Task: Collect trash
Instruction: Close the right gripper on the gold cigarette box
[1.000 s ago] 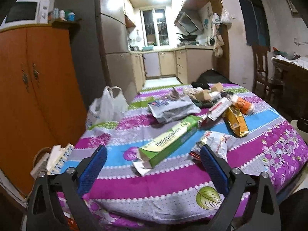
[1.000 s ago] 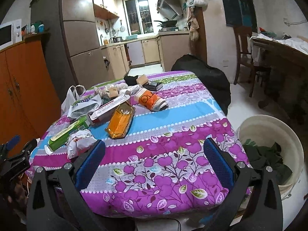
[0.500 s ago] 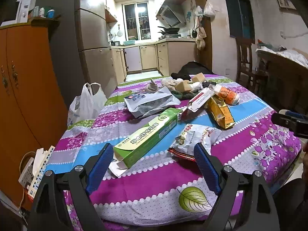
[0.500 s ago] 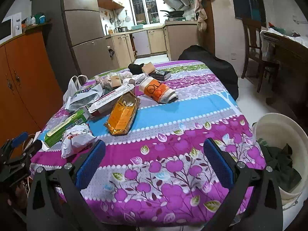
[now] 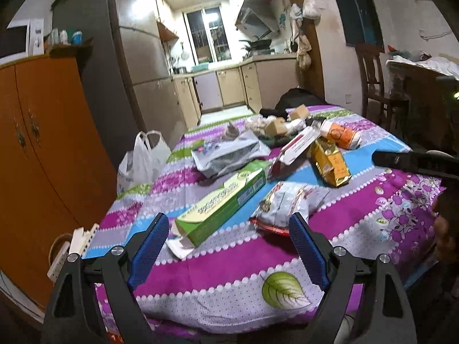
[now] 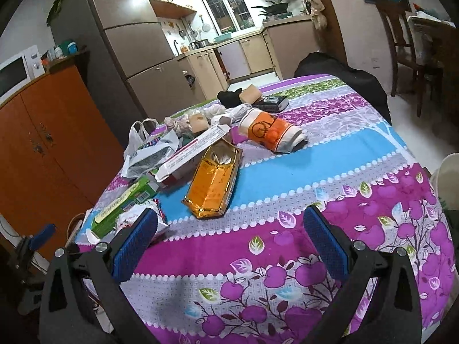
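Note:
Trash lies on a purple, blue and grey flowered tablecloth (image 5: 223, 269). A long green box (image 5: 221, 200) and a crumpled white snack bag (image 5: 284, 203) lie just ahead of my left gripper (image 5: 229, 223), which is open and empty. An orange foil packet (image 6: 213, 180) lies ahead and left of my right gripper (image 6: 229, 223), also open and empty. Farther back lie an orange-and-white cup (image 6: 269, 133), a red-and-white carton (image 6: 192, 152), a grey plastic bag (image 5: 229, 154) and small brown and crumpled items. The right gripper's finger shows at the left wrist view's right edge (image 5: 413, 160).
A white carrier bag (image 5: 143, 160) hangs at the table's far left edge. An orange cupboard (image 5: 40, 149) and a fridge (image 5: 143, 66) stand left. A white bin (image 6: 447, 183) sits on the floor right of the table. A wooden chair (image 6: 401, 34) stands far right.
Both grippers have moved forward and closer to the table's trash. The green box and snack bag now lie nearer the left gripper. Both stay open.

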Tool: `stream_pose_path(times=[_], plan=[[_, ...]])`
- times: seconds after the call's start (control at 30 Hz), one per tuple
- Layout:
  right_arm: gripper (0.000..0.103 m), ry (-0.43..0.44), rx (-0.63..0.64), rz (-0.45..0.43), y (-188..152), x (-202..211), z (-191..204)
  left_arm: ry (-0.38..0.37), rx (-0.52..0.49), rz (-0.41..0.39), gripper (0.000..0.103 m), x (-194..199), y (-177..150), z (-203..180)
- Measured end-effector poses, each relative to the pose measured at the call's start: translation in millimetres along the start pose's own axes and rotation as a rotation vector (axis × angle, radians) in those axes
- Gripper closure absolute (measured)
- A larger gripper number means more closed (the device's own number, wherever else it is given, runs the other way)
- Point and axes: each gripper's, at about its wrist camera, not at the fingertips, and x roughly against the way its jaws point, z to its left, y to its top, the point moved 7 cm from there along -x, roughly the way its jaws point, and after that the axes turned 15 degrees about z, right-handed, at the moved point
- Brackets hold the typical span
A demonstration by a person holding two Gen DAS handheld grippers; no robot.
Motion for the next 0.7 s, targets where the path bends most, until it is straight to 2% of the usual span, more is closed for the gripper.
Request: stream_pose_path(times=[0.17, 0.33, 0.53, 0.7], plan=[[0.005, -0.046, -0.03, -0.039, 2.6, 21.8, -19.9, -0.032, 0.004, -0.028, 0.018, 3.0, 2.5, 4.3], [0.005, -0.104, -0.038, -0.053, 5.3, 31.9, -36.0, -0.064, 0.006, -0.012, 0.018, -7.8, 1.8, 9.0], [0.005, -0.111, 0.022, -0.039, 16.0, 25.0, -20.3, -0.134, -0.055, -0.034, 0.018, -8.4, 7.6, -2.0], [0.005, -0.115, 0.105, 0.018, 29.6, 6.3, 3.9, -0.166, -0.1, -0.027, 0.018, -11.8, 6.9, -15.0]])
